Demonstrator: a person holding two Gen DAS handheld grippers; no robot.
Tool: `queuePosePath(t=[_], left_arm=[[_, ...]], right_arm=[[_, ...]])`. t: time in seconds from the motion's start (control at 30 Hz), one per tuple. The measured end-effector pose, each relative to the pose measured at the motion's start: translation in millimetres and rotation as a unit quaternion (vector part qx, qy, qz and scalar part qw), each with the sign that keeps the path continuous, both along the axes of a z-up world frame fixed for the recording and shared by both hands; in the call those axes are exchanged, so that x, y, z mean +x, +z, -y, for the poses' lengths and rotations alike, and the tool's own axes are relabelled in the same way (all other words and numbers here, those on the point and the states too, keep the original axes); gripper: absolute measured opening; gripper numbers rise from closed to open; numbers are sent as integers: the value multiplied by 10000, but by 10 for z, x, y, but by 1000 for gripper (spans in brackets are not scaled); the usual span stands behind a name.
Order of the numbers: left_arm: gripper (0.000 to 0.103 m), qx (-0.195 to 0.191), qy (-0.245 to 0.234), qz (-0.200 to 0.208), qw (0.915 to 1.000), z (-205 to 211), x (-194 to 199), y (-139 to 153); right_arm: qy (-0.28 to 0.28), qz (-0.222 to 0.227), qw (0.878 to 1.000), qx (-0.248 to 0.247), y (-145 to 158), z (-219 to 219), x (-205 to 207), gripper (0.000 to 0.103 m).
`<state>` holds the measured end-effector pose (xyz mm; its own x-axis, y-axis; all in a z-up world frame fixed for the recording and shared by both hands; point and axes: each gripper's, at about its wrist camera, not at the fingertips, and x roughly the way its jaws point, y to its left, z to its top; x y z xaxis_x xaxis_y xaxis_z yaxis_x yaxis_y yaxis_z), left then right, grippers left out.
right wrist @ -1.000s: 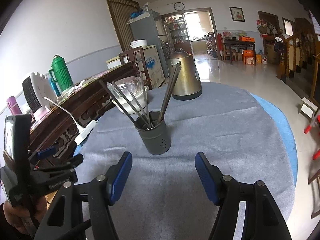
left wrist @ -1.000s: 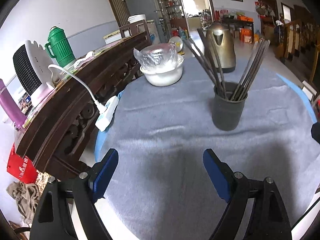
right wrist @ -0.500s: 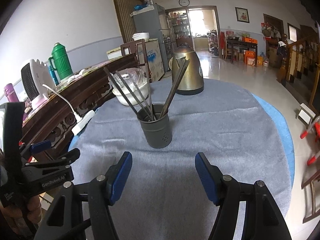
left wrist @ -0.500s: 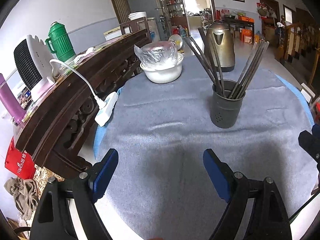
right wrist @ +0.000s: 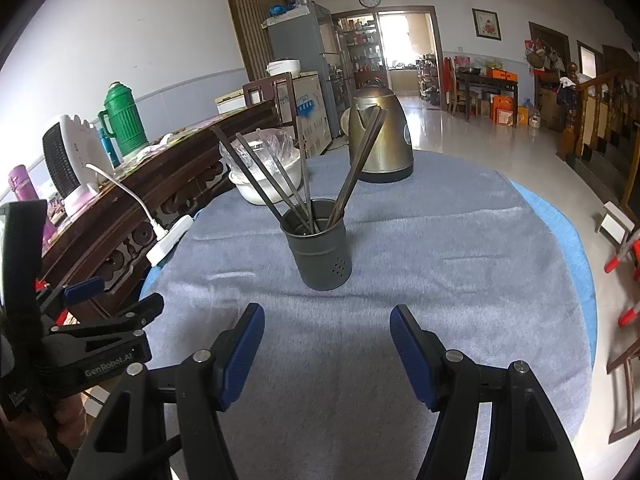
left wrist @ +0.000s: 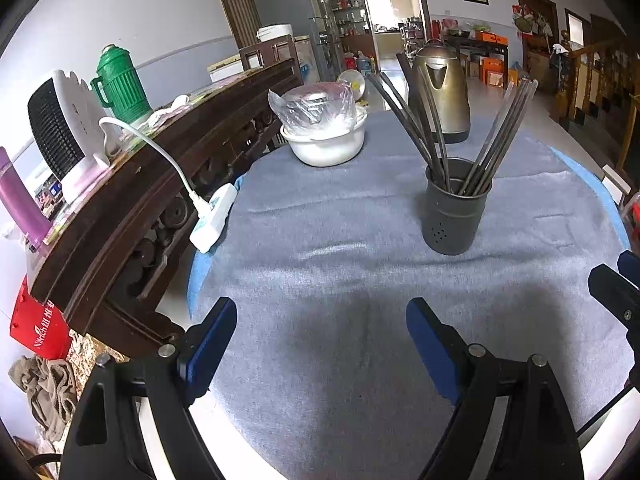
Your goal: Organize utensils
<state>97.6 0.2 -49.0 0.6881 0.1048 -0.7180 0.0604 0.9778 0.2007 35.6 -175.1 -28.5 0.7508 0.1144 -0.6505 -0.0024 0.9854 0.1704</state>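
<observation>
Grey cloth [left wrist: 360, 280] over a round table, seen from the left wrist; dark metal cup [left wrist: 456, 208] upright on it, right of centre, full of long dark chopsticks [left wrist: 424, 128] fanned out in two bunches. Behind the cup a brass kettle [left wrist: 440, 92], to its left a white bowl [left wrist: 326, 146] under clear plastic wrap. White power strip [left wrist: 212, 218] at the cloth's left edge, beside a dark wooden sideboard [left wrist: 132, 200]. Left gripper [left wrist: 320, 344] low in front, blue pads spread wide, nothing between them, well short of the cup

From the right wrist: same cup [right wrist: 320, 246] standing near the middle of the cloth [right wrist: 440, 280], chopsticks [right wrist: 280, 184] leaning left and right, kettle [right wrist: 380, 136] behind. Right gripper [right wrist: 326, 348] spread, empty, just short of the cup. Left gripper's black frame at the far left edge
</observation>
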Motion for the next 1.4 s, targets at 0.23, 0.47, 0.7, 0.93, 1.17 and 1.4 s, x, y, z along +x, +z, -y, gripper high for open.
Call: queuePosePath(t=[0.23, 0.47, 0.7, 0.93, 1.17, 1.4], left_arm=[[87, -37, 24, -86, 10000, -1, 21, -54], [87, -8, 17, -106, 9999, -7, 32, -86], [87, -6, -8, -108, 9999, -26, 22, -110], [87, -50, -15, -127, 9999, -63, 14, -132], [87, -107, -22, -154, 9998, -75, 15, -157], [87, -163, -33, -150, 9998, -109, -2, -159]], right_arm=[[-62, -36, 9999, 73, -45, 27, 17, 70], [-96, -66, 9999, 82, -68, 34, 40, 70], [-108, -32, 9999, 22, -58, 5, 26, 70], [-125, -15, 9999, -11, -58, -36, 16, 70], [-159, 35, 9998, -75, -47, -54, 12, 70], [-186, 17, 9998, -102, -44, -80, 22, 70]])
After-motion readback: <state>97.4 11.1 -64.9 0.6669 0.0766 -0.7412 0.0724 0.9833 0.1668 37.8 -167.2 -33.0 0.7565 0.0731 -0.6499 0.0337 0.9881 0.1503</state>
